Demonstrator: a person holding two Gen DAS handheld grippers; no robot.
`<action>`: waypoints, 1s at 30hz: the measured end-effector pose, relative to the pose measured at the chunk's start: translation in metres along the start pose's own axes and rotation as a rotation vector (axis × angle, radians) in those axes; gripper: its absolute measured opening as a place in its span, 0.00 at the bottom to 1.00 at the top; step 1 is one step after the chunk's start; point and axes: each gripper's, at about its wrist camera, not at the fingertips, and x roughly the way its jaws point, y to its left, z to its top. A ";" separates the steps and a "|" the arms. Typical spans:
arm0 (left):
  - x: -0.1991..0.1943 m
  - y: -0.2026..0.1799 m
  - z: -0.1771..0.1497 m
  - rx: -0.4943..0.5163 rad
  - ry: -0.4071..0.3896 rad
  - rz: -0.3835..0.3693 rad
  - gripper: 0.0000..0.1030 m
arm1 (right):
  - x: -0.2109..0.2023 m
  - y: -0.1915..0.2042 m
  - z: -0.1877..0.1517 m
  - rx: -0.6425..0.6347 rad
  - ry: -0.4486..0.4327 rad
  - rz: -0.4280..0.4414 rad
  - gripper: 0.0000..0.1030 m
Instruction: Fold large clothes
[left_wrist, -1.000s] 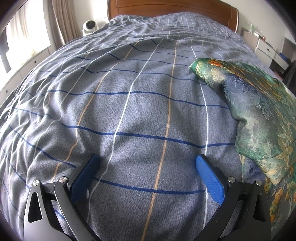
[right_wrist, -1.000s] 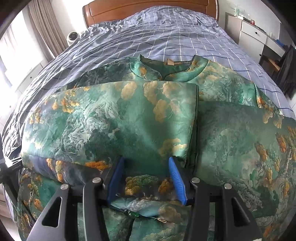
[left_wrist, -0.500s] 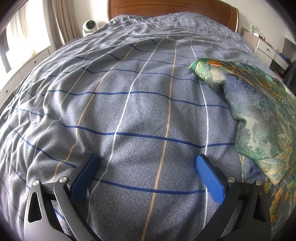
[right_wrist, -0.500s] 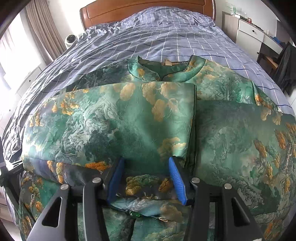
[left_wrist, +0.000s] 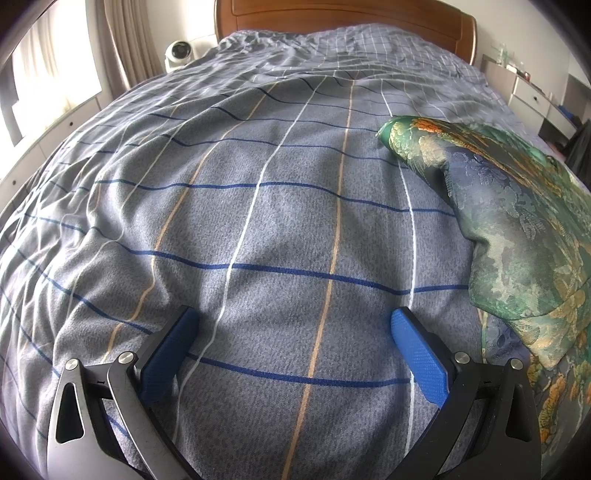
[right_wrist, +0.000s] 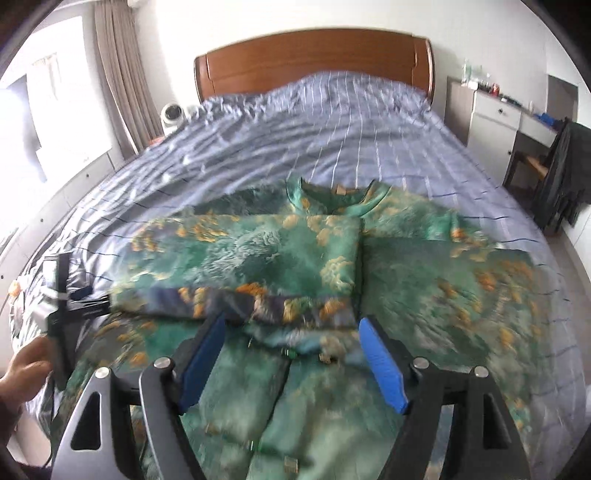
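Green brocade garment (right_wrist: 295, 258) lies beyond opening fingers (right_wrist: 382, 363).

I see one garment (right_wrist: 295, 258), a green satin-like jacket or robe patterned with orange and gold clusters over darker teal, landscape-like swirls. It lies spread flat on the bed with its stand-up collar at twelve o'clock, toward the headboard, and a small tan label showing inside the neck. One side panel or sleeve is folded across the front, making a straight vertical edge near the middle and a rolled, darker blue-grey edge running from nine to three o'clock across the lower half. In my left wrist view the garment (left_wrist: 517, 229) sits at three o'clock, its folded corner pointing toward eleven o'clock, bluish reverse side showing.
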 end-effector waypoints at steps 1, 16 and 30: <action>0.000 0.000 0.000 -0.001 0.000 -0.001 1.00 | -0.015 -0.001 -0.006 0.005 -0.023 -0.004 0.75; -0.004 0.004 0.010 -0.009 0.082 -0.038 0.99 | -0.111 -0.073 -0.066 0.098 -0.127 -0.193 0.75; -0.131 0.011 -0.068 0.023 0.057 -0.343 0.99 | -0.124 -0.175 -0.133 0.268 -0.015 -0.274 0.75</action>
